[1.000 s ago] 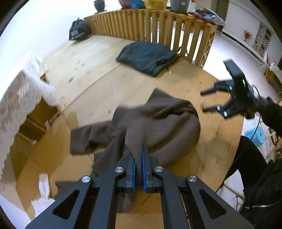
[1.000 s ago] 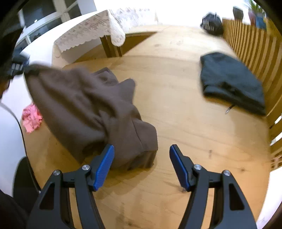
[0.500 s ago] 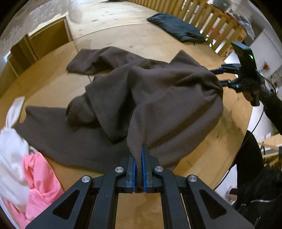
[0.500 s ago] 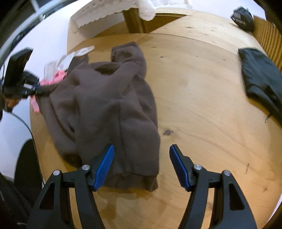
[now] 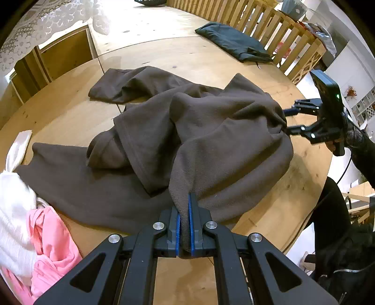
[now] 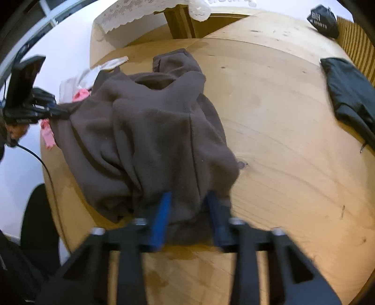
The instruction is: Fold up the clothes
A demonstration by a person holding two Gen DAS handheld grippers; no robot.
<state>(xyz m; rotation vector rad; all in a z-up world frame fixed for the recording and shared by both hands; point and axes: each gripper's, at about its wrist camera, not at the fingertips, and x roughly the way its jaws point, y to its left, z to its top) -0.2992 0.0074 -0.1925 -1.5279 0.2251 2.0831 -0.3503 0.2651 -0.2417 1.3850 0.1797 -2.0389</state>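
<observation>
Barely started: brown fleece [image 5: 211,140] heaped unfolded mid-bench [image 6: 281,145], left gripper [image 5: 184,225] jaws clamping its near hem, right gripper [image 6: 188,211] jaws closing around a 3 o'clock edge fold.

A wooden slatted fence [image 5: 269,25] runs along the tabletop's [image 5: 145,47] far edge, a black bag [image 6: 324,20] beside it, and a lace cloth [image 6: 140,11] drapes nearby furniture.

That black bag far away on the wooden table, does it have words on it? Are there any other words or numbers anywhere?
"SPORTS": white letters on the black bag, right wrist view.
A white logo above that word: too blurred to read.
White print on the same bag at the top edge of the left wrist view: cut off, unreadable.
No other words or numbers can be seen.
</observation>
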